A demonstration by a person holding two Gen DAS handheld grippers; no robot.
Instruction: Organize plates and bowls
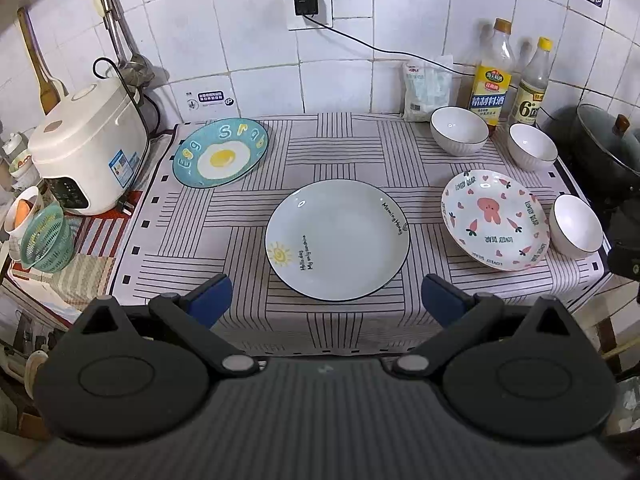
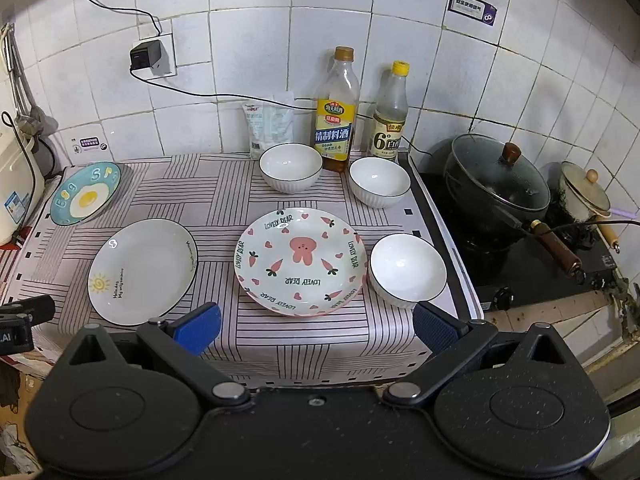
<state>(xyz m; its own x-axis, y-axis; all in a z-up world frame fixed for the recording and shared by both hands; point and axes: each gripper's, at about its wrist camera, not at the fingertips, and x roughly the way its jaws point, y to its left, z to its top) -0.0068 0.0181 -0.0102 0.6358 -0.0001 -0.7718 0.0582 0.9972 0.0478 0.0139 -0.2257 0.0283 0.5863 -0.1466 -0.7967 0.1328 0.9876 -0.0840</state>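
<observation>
Simply three plates (image 1: 337,240) flat, three bowls (image 2: 291,167) upright.

Striped cloth (image 1: 340,152) over the counter – on it three plates (image 1: 337,240), three bowls (image 1: 459,130), two bottles (image 1: 491,76)

1. The wall (image 1: 260,40) is covered with glossy white square tiles with grey joints, filling the upper half of both views.
2. A white wall socket (image 1: 308,6) with a black plug sits at upper centre of the left view; a black cable (image 1: 380,50) runs from it to the right.
3. The counter carries a striped cloth (image 2: 320,344).
4. A black stove (image 2: 532,272) stands at right.
</observation>
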